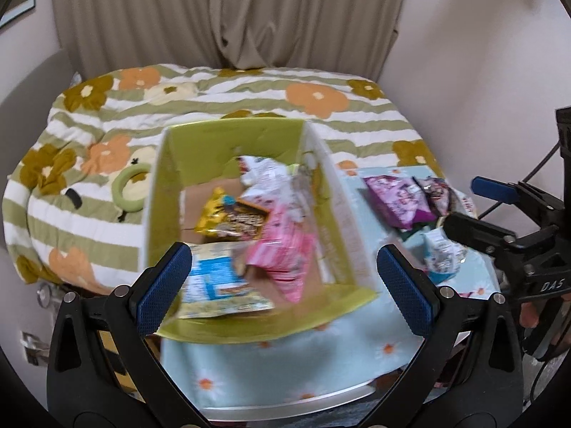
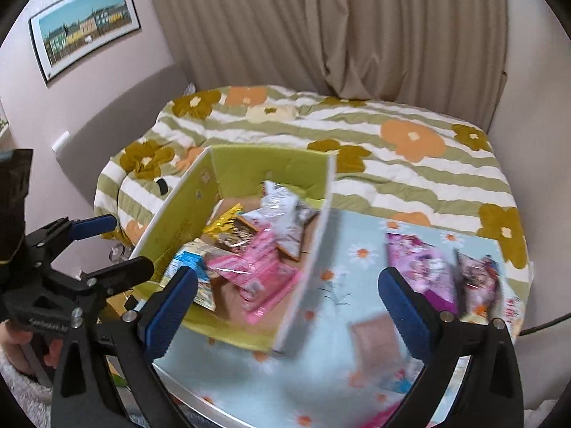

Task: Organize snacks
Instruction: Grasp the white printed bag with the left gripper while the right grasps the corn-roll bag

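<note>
Both my claws hang empty with fingers spread wide: my left claw (image 1: 285, 281) over the near edge of the box (image 1: 228, 142), my right claw (image 2: 287, 306) beside the box's right wall. Several snacks already lie inside. Purple packets (image 2: 421, 267) wait on the right, apart from the box. I judge the right claw should reach there, grip a packet's edge and lift clear over the wall. The tablecloth (image 2: 342, 367) is pale blue with daisies; beyond are a flowered bedspread (image 2: 410, 164) and curtains (image 2: 321, 28).

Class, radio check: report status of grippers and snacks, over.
Left gripper open, empty, over box. Right gripper open, empty. Purple packs on cloth, outside box. Nothing blocking.
</note>
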Available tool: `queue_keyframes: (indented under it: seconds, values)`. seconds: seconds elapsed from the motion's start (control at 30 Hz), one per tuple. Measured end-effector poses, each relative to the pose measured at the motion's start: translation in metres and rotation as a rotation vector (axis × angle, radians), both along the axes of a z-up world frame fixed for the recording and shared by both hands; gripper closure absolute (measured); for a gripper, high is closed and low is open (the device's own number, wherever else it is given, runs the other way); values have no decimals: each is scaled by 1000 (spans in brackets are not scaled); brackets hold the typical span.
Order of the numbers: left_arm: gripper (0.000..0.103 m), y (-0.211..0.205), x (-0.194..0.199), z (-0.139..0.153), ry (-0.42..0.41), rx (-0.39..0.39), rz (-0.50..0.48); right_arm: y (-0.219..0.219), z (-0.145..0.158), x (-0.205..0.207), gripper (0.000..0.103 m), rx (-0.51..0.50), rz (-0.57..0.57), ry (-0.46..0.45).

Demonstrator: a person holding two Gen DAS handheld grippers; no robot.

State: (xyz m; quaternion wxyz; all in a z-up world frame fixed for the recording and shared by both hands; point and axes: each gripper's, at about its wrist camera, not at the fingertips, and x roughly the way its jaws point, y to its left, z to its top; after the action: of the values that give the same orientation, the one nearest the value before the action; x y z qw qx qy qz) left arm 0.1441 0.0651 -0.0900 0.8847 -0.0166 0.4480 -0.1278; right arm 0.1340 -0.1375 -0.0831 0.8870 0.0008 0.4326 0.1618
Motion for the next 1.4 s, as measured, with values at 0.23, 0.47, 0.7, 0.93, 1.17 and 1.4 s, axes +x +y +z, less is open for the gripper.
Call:
queue_keyframes:
  seconds: [0.23, 0.47, 0.7, 0.93, 1.17, 1.4]
  values:
    - [0, -80, -7, 1, 23, -56, -47, -106, 14, -30, 2, -57, -89, -40]
    - [0, -171, -16, -16, 72, -94, -101, -206, -4, -41, 2, -49, -163, -24]
    - [0, -248, -15, -58, 138, -92, -121, -272, -56, -27, 2, 14, -222, 79]
    - [0, -292, 0, -110, 207, -64, -126, -292, -107, 6, 2, 71, -280, 180]
    - [0, -314, 16, -156, 266, -23, -118, -287, -150, 33, 2, 51, -328, 245]
    - [0, -330, 26, -182, 287, 11, -130, -294, -177, 47, 2, 35, -399, 280]
